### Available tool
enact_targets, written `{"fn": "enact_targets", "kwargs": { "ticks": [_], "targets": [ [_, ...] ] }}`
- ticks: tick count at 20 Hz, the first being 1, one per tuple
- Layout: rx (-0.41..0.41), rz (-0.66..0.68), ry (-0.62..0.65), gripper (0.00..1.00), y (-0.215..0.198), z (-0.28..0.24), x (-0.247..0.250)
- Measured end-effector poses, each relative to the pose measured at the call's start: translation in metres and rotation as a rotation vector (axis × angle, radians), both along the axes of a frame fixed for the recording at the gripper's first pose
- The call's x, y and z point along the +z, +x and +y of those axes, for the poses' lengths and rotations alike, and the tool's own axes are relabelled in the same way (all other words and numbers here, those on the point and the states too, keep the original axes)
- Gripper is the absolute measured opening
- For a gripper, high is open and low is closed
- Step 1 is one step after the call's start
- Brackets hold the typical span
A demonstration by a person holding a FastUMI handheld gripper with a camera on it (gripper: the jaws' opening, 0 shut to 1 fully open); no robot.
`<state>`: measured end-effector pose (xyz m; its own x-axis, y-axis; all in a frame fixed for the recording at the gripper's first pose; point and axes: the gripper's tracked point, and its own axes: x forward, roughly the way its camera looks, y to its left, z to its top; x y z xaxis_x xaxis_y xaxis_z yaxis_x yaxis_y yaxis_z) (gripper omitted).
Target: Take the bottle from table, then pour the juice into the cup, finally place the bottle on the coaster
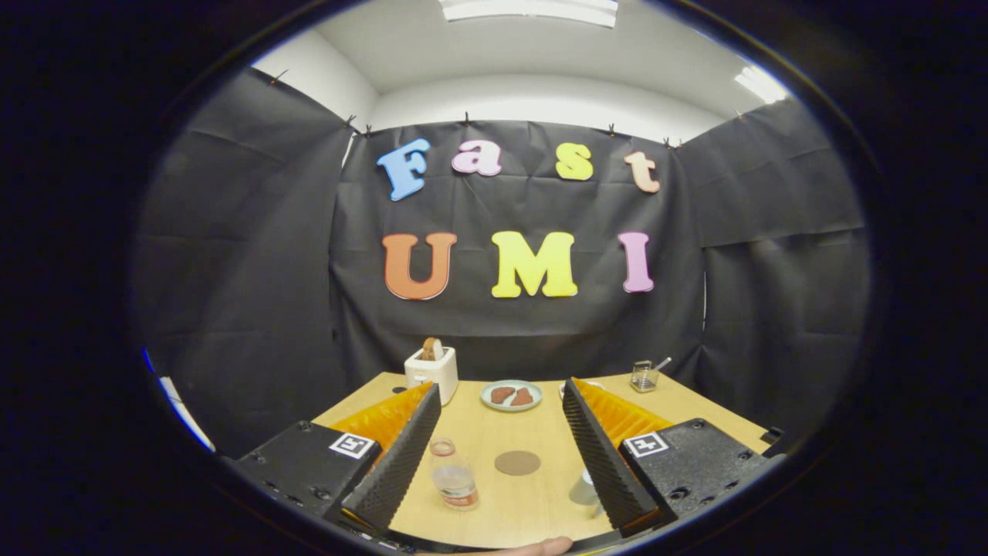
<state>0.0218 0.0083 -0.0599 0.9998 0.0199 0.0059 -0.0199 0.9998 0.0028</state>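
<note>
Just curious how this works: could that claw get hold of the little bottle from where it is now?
Probably yes. The claw is open, and the bottle stands upright between its fingers, near one, with nothing in front of it.

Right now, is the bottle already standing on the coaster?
No, the bottle stands on the bare table beside the round coaster, apart from it, between the open jaws of the gripper.

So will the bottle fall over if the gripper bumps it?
Probably, yes. The bottle is narrow, upright and looks mostly empty, so likely light and tippy. Its clear plastic may squash. The open gripper isn't touching it.
</note>
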Motion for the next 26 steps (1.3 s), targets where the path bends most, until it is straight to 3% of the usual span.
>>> {"fn": "enact_targets", "kwargs": {
  "ticks": [21,26],
  "targets": [
    [0.069,0.048,-0.018,1.00,0.047,0.049,-0.155],
    [0.049,0.056,-0.001,1.00,0.063,0.062,-0.181]
  ]
}}
